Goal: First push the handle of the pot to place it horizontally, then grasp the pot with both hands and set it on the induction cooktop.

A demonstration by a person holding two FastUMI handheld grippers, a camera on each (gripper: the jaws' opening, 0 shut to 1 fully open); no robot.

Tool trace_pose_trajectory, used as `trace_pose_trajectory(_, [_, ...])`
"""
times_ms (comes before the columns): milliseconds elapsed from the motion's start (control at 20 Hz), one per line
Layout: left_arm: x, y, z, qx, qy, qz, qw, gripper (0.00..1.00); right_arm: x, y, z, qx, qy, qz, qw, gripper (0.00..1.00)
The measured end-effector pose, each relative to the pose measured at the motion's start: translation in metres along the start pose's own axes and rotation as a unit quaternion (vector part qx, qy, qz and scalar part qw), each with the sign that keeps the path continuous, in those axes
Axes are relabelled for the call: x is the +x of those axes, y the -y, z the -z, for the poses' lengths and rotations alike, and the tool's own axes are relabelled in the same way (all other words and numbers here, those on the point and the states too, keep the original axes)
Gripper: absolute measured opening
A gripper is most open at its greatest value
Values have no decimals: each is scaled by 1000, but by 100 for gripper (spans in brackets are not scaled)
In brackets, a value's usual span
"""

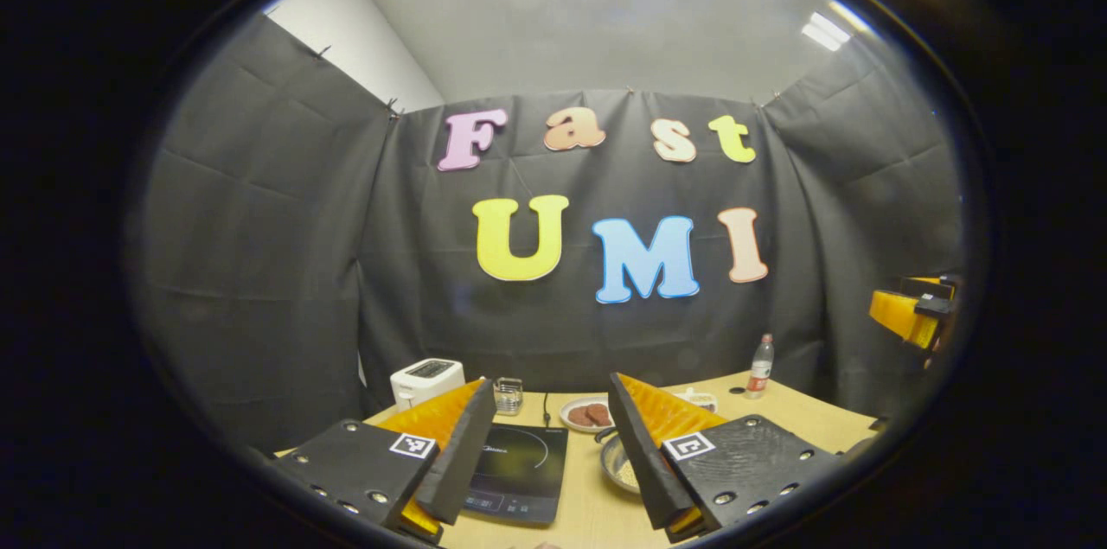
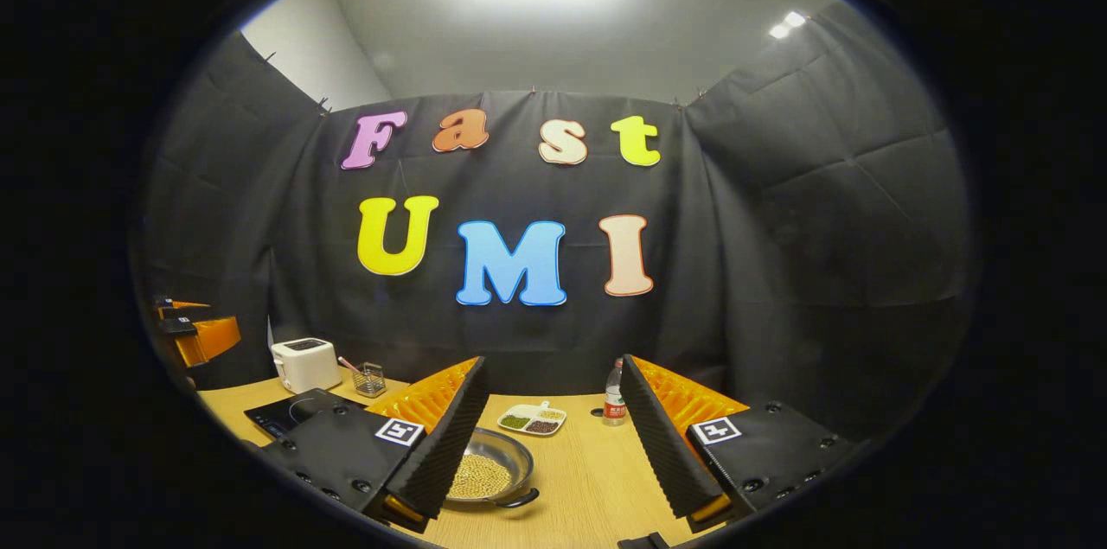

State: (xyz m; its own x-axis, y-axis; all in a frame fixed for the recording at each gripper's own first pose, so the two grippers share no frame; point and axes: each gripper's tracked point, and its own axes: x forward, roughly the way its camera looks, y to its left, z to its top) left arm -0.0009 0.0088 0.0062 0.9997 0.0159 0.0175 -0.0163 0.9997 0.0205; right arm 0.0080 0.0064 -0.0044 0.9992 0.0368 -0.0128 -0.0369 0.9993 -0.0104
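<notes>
Both grippers hang above the near edge of the wooden table (image 2: 597,480), jaws spread wide and holding nothing, as if lined up before the first push. The left gripper (image 1: 549,445) looks over the induction cooktop (image 1: 519,467), which lies flat at the left. The right gripper (image 2: 553,437) faces the pot (image 2: 489,467), which sits just right of the cooktop, holding pale grains, its dark handle (image 2: 519,499) curving toward the near side. A toaster (image 2: 304,364) and bottle (image 2: 614,398) stand far back, out of the way
</notes>
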Motion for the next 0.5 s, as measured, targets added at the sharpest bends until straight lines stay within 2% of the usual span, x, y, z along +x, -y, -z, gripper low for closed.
trace_pose_trajectory(250, [4, -2, -4, 3, 4, 1, 1000, 77, 5, -4, -2, 1, -1, -2, 1000, 96])
trace_pose_trajectory(300, [6, -3, -4, 3, 5, 1, 1000, 77, 5, -4, 0, 2, -2, -3, 1000, 89])
trace_pose_trajectory(450, [6, -5, -5, 3, 7, 2, 1000, 80, 7, -11, 2, 0, -5, -7, 1000, 90])
trace_pose_trajectory(500, [7, -6, -5, 4, 8, 2, 1000, 80, 7, -11, 1, -2, -4, -9, 1000, 74])
